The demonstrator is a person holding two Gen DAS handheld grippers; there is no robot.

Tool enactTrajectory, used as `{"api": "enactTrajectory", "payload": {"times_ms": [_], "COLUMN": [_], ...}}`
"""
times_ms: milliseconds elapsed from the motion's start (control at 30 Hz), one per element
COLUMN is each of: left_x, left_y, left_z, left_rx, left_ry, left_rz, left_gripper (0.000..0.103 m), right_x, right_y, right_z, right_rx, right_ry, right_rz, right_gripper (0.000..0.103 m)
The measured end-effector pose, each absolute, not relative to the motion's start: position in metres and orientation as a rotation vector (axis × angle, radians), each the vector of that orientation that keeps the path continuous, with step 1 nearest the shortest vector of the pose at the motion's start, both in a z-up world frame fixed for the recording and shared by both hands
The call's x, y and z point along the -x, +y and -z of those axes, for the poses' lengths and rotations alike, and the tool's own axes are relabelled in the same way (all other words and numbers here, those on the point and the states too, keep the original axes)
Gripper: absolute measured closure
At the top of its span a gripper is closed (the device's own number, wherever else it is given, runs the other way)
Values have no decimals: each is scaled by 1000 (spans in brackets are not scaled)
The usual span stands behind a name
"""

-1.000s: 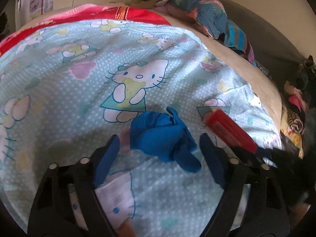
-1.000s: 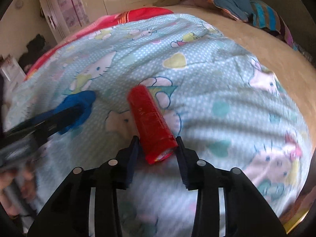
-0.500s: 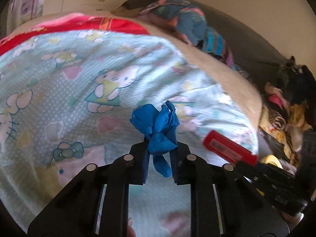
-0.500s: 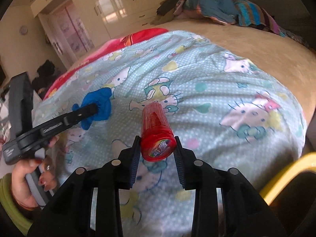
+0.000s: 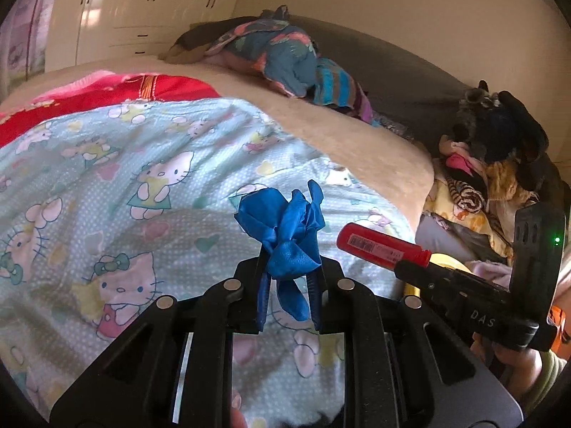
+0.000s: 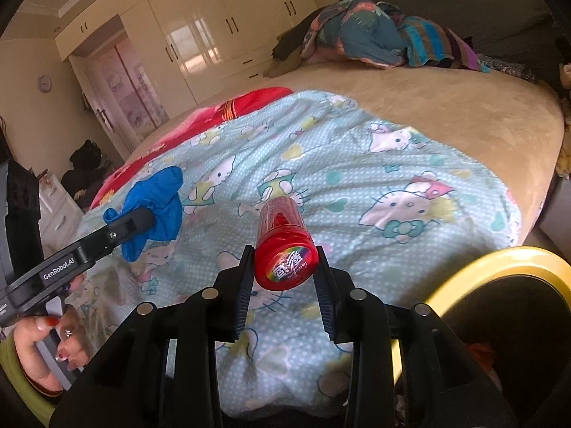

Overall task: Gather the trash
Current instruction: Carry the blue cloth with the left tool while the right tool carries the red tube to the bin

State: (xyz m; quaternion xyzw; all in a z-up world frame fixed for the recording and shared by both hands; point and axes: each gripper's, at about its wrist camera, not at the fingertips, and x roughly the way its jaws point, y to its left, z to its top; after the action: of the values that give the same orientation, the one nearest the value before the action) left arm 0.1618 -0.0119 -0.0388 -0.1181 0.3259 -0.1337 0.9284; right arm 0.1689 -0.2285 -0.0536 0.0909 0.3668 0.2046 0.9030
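My left gripper (image 5: 289, 278) is shut on a crumpled blue glove (image 5: 285, 228) and holds it above the bed. The glove also shows in the right wrist view (image 6: 157, 199), pinched by the left gripper (image 6: 142, 219). My right gripper (image 6: 283, 271) is shut on a red plastic bottle (image 6: 283, 249), held lengthwise above the bedspread. The bottle also shows in the left wrist view (image 5: 382, 248), at the tip of the right gripper (image 5: 414, 267).
A Hello Kitty bedspread (image 6: 357, 185) covers the bed, with a beige blanket (image 6: 446, 107) beyond. A yellow-rimmed bin (image 6: 499, 271) sits at lower right beside the bed. Piled clothes (image 5: 492, 164) lie to the right. Bundled fabric (image 5: 285, 57) rests at the far end.
The left gripper closed on the blue glove and lifted it off the bedspread. The right gripper lifted the red bottle. Both pulled back toward the bed's edge, bringing the yellow bin into view.
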Motion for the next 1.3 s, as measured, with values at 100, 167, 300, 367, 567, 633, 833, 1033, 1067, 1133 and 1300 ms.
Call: {"api": "enactTrajectory", "payload": {"times_ms": [100, 167, 300, 367, 567, 633, 833, 1033, 1067, 1133, 1300], "left_x": [-155, -150, -145, -142, -129, -125, -115, -106, -104, -102, -94], "left_y": [-16, -20, -31, -36, -53, -58, -71, -86, -89, -96, -115], "left_z": [33, 29, 22, 18, 9, 5, -4, -9, -10, -10, -9], "left_rx": [246, 246, 236, 232, 206, 200, 188, 168, 165, 154, 115], "left_ry": [658, 653, 644, 637, 618, 610, 602, 595, 596, 598, 604], "left_rz": [290, 306, 333, 347, 383, 394, 424, 456, 463, 474, 507], "left_gripper": [90, 90, 90, 90, 90, 90, 90, 90, 90, 90, 90], "right_x": [-161, -154, -141, -134, -114, -106, -90, -76, -74, -71, -61], "right_y": [-237, -244, -258, -266, -287, -295, -313, -331, -335, -341, -355], "right_z": [50, 47, 40, 35, 26, 23, 17, 13, 12, 13, 15], "right_rx": [-196, -202, -206, -207, -205, -199, -185, -182, -185, -191, -185], "right_ry": [752, 749, 748, 742, 733, 728, 722, 717, 717, 719, 726], "right_rz": [-411, -404, -397, -391, -366, -353, -323, -292, -286, -276, -246], "right_gripper": [72, 72, 72, 72, 72, 72, 72, 72, 72, 72, 72]}}
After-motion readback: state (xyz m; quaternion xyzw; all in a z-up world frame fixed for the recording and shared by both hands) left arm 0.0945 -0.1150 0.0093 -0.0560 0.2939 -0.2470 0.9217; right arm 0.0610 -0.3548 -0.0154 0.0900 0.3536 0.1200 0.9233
